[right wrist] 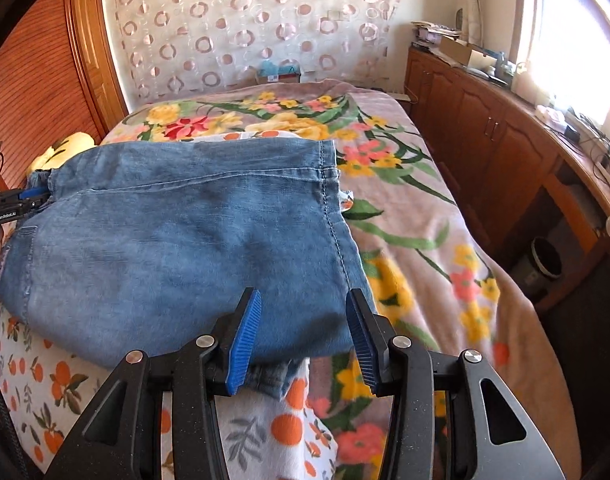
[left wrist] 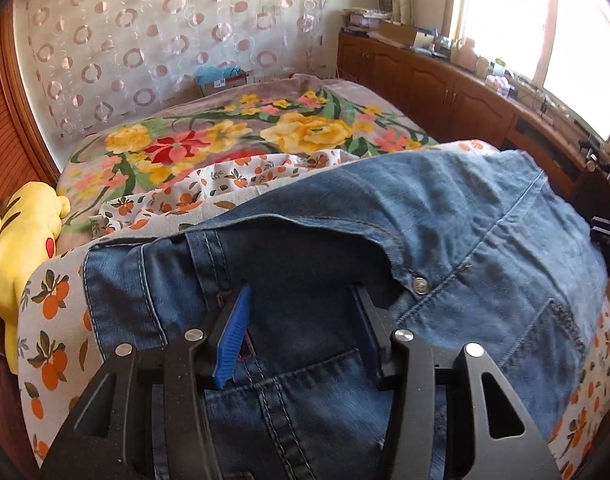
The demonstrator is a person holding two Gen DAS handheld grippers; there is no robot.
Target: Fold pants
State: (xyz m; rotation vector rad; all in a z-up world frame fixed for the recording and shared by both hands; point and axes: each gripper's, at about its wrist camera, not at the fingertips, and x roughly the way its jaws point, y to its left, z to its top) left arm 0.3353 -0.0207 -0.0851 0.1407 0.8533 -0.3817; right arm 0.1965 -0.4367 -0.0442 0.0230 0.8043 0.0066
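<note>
Bedroom interior. Bed occupies the centre, covered by a pinkish floral blanket with yellow and red flowers; an orange-print sheet lies over its near end. Far wall hung with a sheer curtain patterned in circles. Ribbed wooden panel along the left side. Low wooden cabinets run along the right wall beneath a bright window; their top is cluttered with boxes and small items, too small to identify. Strong daylight enters, overexposing the glass. Yellow plush toy rests at the bed's left edge. Cardboard box stands beyond the far end of the bed
</note>
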